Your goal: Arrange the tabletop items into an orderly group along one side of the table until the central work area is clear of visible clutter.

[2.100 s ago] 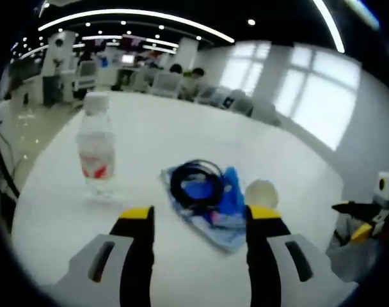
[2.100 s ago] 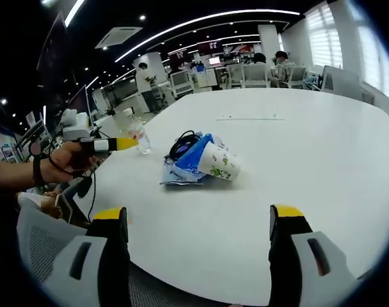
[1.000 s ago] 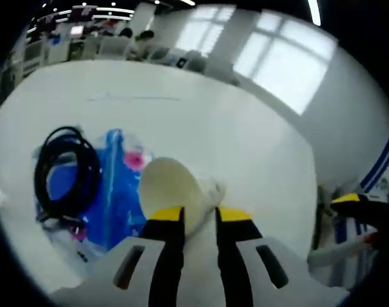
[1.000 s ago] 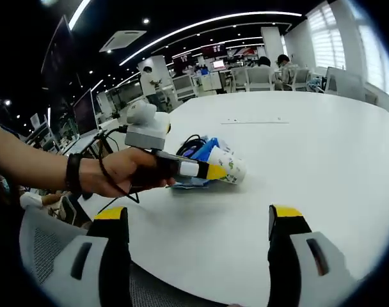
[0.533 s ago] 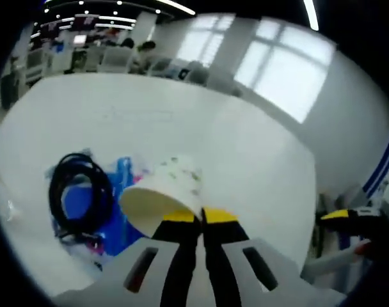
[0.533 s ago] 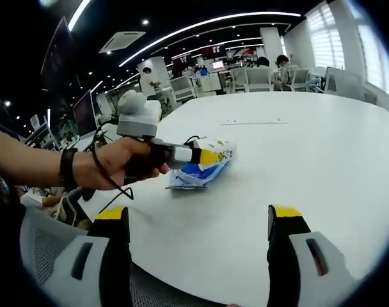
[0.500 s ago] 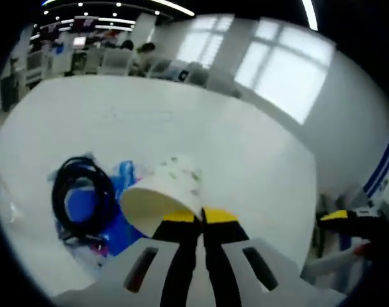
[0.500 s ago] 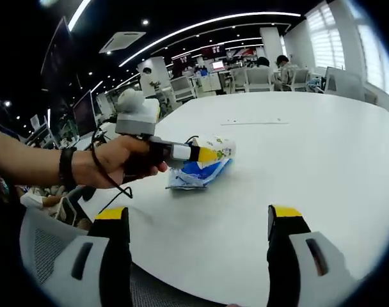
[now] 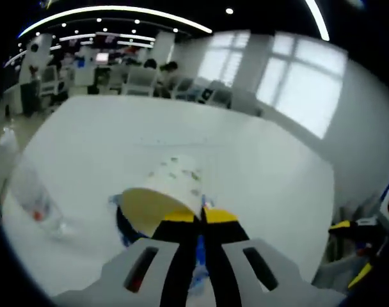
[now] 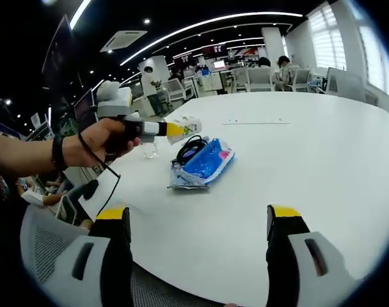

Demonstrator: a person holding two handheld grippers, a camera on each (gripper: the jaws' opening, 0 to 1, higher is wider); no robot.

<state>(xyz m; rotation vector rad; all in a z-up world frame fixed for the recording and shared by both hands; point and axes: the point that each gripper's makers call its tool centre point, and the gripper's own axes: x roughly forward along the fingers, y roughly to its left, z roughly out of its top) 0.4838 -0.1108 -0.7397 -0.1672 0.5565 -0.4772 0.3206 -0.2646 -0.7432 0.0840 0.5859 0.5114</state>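
My left gripper (image 9: 200, 217) is shut on the rim of a white paper cup (image 9: 164, 196) with green specks, its mouth tilted toward the camera. In the right gripper view a hand holds that left gripper (image 10: 161, 129) in the air with the cup (image 10: 187, 126) above the white table (image 10: 309, 147). Below it lies a blue pouch (image 10: 205, 163) with a coiled black cable (image 10: 190, 148) on top. A clear plastic bottle (image 9: 33, 199) with a red label stands further left; the bottle (image 10: 147, 149) also peeks out behind the hand. My right gripper (image 10: 198, 224) stands open near the table's edge, holding nothing.
Office chairs (image 10: 258, 75) and people sit beyond the table's far side. A grey mesh chair back (image 10: 44, 252) is close at the lower left of the right gripper view. The right gripper (image 9: 359, 235) shows at the table's edge in the left gripper view.
The left gripper has carried the cup up and off the pouch, toward the bottle. The pouch and cable now lie uncovered. The right gripper has stayed put.
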